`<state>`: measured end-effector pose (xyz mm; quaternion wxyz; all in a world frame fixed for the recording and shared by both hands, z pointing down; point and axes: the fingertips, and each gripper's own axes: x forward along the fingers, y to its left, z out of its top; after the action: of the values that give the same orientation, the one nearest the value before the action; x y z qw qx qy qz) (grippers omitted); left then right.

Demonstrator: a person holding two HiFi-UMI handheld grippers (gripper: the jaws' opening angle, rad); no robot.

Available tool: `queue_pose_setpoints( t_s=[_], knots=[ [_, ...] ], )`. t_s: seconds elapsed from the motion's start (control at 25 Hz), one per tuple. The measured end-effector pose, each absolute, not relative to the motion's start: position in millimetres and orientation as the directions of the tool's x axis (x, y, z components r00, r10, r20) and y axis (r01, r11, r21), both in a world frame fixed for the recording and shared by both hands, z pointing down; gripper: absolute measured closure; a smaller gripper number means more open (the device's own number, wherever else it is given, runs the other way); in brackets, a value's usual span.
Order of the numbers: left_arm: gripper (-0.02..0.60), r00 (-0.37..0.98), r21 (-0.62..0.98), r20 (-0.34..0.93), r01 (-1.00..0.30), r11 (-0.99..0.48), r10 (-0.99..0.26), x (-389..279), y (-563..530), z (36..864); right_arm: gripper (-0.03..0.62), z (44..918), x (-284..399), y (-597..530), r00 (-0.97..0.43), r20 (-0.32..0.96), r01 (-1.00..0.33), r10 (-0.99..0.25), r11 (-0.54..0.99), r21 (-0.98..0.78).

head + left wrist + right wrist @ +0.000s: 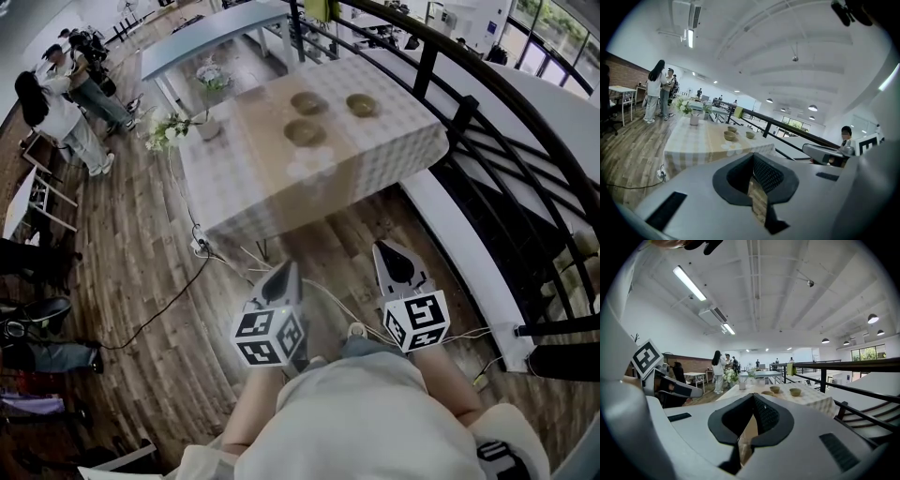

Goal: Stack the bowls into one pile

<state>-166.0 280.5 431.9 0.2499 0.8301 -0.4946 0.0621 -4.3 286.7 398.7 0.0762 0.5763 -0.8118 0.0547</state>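
- Three bowls (pixel 305 132) sit unstacked on the tabletop (pixel 394 141), each apart from the others.
- The left gripper (pixel 287 274) and right gripper (pixel 392 258) hang well short of the tabletop, fingers (pixel 768 174) pressed together and empty.

Head view looks steeply down; both gripper views face level toward the shared, distant table (pixel 403 141).

you stand on a plank wood floor (pixel 141 272), with a checked-cloth table (pixel 394 141) at 12 o'clock. a black railing (pixel 462 122) runs past 2 o'clock. people (pixel 58 117) gather at 10 o'clock, under a white ceiling with strip lights (pixel 689 283).
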Motion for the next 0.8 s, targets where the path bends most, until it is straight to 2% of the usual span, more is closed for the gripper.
queue_pose_setpoints(
  t_s=[0.8],
  knots=[
    [0.577,0.423,0.369,0.357,-0.883,-0.29,-0.833,-100.8,230.3,439.2,0.594,401.9,69.6,226.6,-0.417,0.187,-0.905,-0.889,0.425,0.002]
  ],
)
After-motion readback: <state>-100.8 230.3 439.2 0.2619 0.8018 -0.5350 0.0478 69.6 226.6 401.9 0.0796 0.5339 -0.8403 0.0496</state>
